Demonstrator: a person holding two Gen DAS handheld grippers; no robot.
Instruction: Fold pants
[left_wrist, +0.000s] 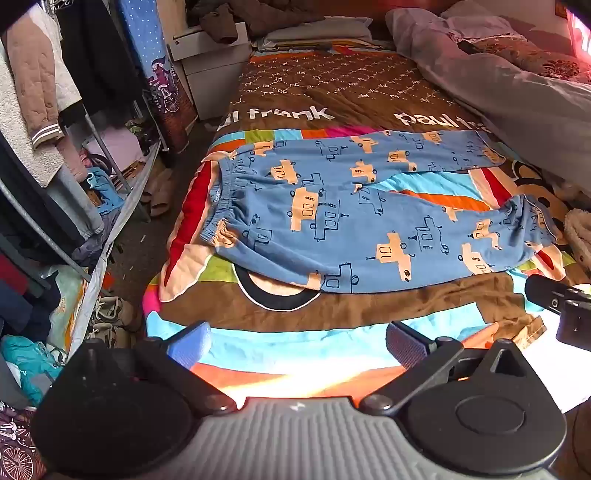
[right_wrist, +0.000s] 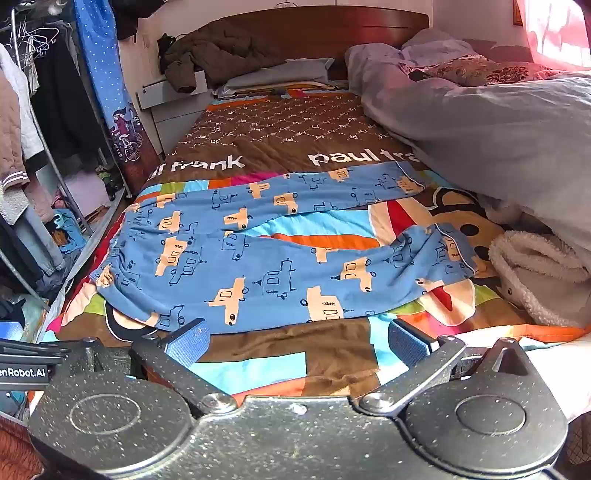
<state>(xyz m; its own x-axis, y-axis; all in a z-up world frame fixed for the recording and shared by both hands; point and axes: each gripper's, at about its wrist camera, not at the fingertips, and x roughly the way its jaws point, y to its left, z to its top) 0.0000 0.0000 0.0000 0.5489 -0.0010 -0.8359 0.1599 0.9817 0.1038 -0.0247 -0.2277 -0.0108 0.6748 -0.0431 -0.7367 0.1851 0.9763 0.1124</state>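
While blue pants (left_wrist: 354, 221) lie spread on the bedspread (left_wrist: 332, 310), legs apart, left gripper (left_wrist: 297, 345) and right gripper (right_wrist: 299, 343) hover nearby, both wide, holding nothing.

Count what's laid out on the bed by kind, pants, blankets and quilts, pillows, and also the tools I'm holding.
Pants: 1, blue with a truck print, spread flat, legs apart
Patterned blanket beneath them: 1
Grey quilt: 1
Pillow: 1
White fleece item: 1
Tools: 2, left tool and right tool, both open
Total: 7
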